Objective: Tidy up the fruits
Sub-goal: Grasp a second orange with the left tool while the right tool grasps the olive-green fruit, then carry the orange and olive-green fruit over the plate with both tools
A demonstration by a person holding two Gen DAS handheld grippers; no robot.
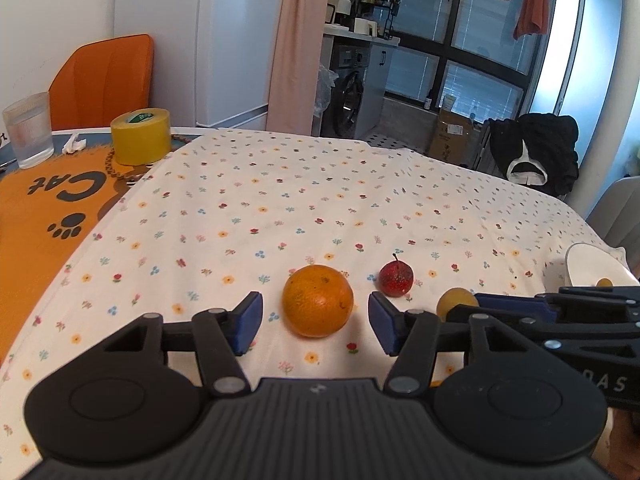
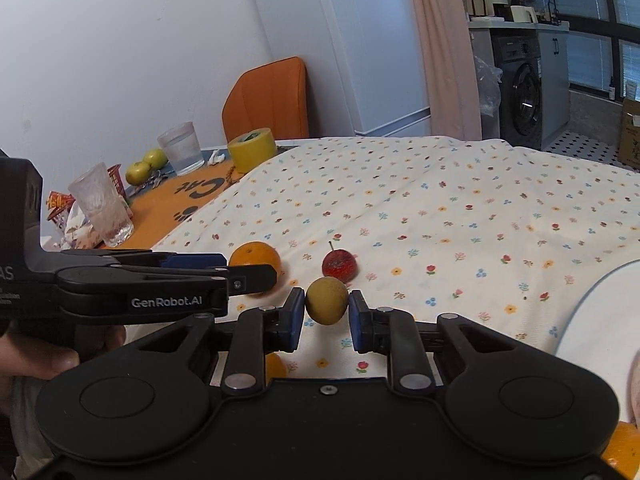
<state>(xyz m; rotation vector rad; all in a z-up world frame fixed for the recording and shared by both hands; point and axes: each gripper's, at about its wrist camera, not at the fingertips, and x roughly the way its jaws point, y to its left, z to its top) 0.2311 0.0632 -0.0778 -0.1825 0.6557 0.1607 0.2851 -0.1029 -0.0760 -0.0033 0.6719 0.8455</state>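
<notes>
1 small yellow fruit (image 1: pixel 604 282) in white bowl (image 1: pixel 588 264); left claw (image 1: pixel 316 322) spread around orange (image 1: pixel 318 300); right claw (image 2: pixel 327 314) pinching yellow-brown fruit (image 2: pixel 327 300).

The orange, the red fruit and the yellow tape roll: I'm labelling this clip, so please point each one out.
orange (image 1: pixel 317 301): left wrist view, middle of its front peel.
red fruit (image 1: pixel 395 278): left wrist view, centre of its skin, below the stem.
yellow tape roll (image 1: pixel 141 140): left wrist view, its outer side wall.
</notes>
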